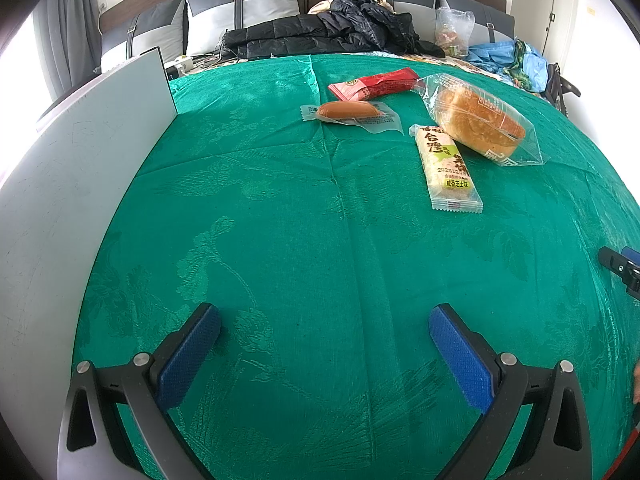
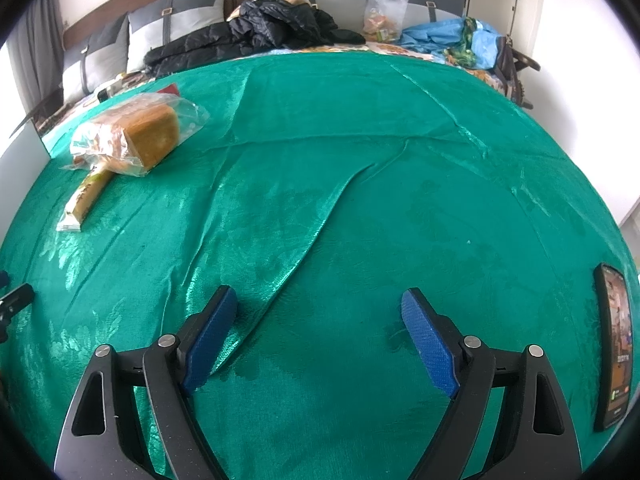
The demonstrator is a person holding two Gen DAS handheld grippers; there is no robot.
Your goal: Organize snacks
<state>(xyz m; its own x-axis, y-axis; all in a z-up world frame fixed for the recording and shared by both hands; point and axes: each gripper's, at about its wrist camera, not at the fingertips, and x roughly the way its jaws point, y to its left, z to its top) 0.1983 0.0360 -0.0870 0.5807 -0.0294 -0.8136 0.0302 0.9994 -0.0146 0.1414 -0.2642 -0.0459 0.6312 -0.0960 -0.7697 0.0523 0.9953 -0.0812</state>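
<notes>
Four snacks lie on the green cloth at the far right of the left wrist view: a red packet, a sausage in clear wrap, a bagged bread loaf and a long pale bar packet. My left gripper is open and empty, well short of them. In the right wrist view the loaf and the bar lie far left on the cloth. My right gripper is open and empty over bare cloth.
A white board stands along the cloth's left side. A phone lies at the right edge. Black jackets, pillows, a plastic bag and blue fabric lie behind the cloth. The cloth has raised folds.
</notes>
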